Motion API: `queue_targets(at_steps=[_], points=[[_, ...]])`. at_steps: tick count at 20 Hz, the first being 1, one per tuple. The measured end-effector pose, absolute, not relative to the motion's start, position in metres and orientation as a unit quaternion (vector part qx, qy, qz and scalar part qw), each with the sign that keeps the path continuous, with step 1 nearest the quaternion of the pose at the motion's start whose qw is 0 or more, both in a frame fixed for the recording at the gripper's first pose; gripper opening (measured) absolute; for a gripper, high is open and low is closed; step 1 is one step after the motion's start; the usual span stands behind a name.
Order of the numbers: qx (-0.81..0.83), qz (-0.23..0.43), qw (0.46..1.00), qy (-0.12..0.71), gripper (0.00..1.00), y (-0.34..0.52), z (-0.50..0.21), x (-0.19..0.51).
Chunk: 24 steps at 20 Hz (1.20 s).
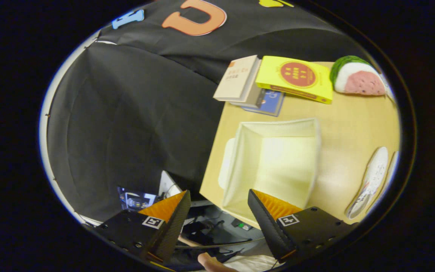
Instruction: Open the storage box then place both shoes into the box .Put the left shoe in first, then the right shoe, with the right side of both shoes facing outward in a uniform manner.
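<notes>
1. Since the soft cream fabric storage box (274,166) is open, that part's done.
2. My gripper (219,215) is spread wide, holding nothing.
3. Both white shoes (370,181) wait at three o'clock of the box.

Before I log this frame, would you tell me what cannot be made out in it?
- Shoes, gripper view: squeezed at the fisheye rim; left from right unclear.
- Storage box: its near wall sits behind one finger.
- Blue book: mostly under other books.
- Tool: open, holding nothing.
</notes>
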<state>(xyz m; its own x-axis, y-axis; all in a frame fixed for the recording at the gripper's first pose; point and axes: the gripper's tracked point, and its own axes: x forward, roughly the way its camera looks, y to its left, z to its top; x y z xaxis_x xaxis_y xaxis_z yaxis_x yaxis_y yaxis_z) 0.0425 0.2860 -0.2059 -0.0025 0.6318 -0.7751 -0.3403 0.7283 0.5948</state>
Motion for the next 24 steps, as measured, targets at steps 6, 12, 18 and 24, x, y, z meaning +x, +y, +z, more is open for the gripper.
queue_targets(at_steps=[6,12,18,24], points=[[0.102,0.249,0.730,0.628,0.93,0.162,-0.253,0.064],[-0.006,0.139,0.738,0.660,0.88,0.037,-0.311,0.068],[-0.049,0.064,0.734,0.674,0.84,-0.043,-0.369,0.085],[-0.011,0.050,0.745,0.665,0.74,-0.055,-0.410,0.106]])
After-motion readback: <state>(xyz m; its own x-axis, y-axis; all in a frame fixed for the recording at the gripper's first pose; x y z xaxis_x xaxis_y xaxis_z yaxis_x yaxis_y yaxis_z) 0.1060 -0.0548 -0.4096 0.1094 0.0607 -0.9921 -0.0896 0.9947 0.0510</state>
